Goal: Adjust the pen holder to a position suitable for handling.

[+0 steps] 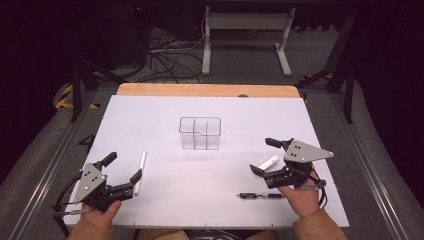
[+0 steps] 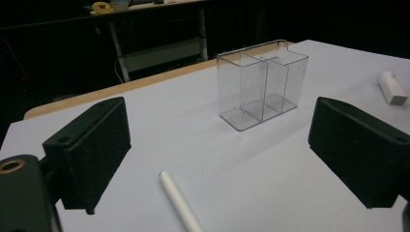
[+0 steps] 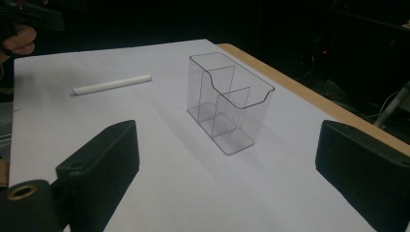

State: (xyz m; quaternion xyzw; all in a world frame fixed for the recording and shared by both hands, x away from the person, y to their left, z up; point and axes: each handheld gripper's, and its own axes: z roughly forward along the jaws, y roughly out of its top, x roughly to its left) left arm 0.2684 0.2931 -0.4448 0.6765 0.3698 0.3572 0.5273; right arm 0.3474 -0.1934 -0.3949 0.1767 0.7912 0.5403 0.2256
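Fingers of the left gripper (image 1: 120, 170) and right gripper (image 1: 267, 156) stand spread and empty in the high view, seemingly poised to collect pens for the clear organizer (image 1: 200, 133) mid-worktop (image 1: 150, 115); left gripper view: white pen (image 2: 181, 205) between its fingers; right gripper view: organizer three-celled, transparent, empty.

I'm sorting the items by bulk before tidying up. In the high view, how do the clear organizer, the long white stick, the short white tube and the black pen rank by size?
1. clear organizer
2. long white stick and black pen: similar length, too close to rank
3. short white tube, partly behind the right gripper
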